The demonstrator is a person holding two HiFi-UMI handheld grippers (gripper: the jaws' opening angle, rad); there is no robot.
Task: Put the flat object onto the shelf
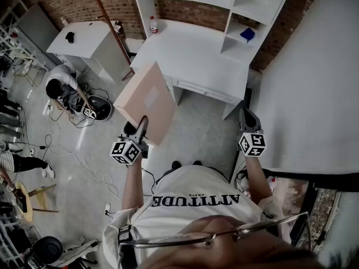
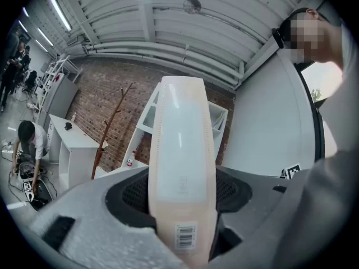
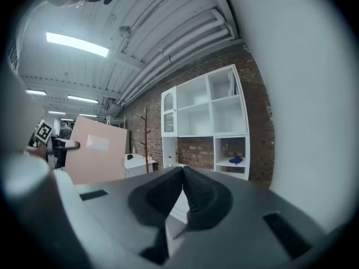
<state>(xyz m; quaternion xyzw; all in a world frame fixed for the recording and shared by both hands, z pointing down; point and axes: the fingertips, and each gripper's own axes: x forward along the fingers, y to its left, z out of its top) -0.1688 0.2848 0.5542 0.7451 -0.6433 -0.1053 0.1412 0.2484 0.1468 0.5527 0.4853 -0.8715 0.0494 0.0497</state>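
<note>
Left gripper [image 1: 141, 129]: closed on the flat object [image 1: 147, 102], pads pressing its two broad faces near the lower edge, jaws kept well apart by its thickness
Flat object: pale pink flat box with a barcode label at the gripped end, carried in the air above the floor [image 1: 196, 133], short of the desk [image 1: 190, 55] and not yet at the shelf [image 1: 247, 10]
Why held so: taken at one end, likely to leave the far end free to lead into a shelf opening; seen edge-on from the left gripper view, so already lined up slim-side forward
Risk: long overhang beyond the pads, judged liable to lever or swing in the grip
Right gripper [image 1: 248, 119]: jaws pressed together on nothing, held out at the right, well apart from the box; probably kept free to steady or guide it later
Stage: carrying toward the shelf, placement not begun
Shelf: white unit standing on the back of the desk against the brick wall [image 1: 190, 13]; open compartments, a blue thing [image 1: 247, 34] lying in the lower right one
Desk: white top, a small bottle [image 1: 153, 24] near its back left corner
Floor: grey and glossy, cables [image 1: 84, 161] trailing at the left beside a crouching person [image 1: 59, 86]
Room: white wall at the right, wooden coat stand [image 1: 112, 21] beside a white cabinet [image 1: 84, 41], strip lights and pipes overhead
</note>
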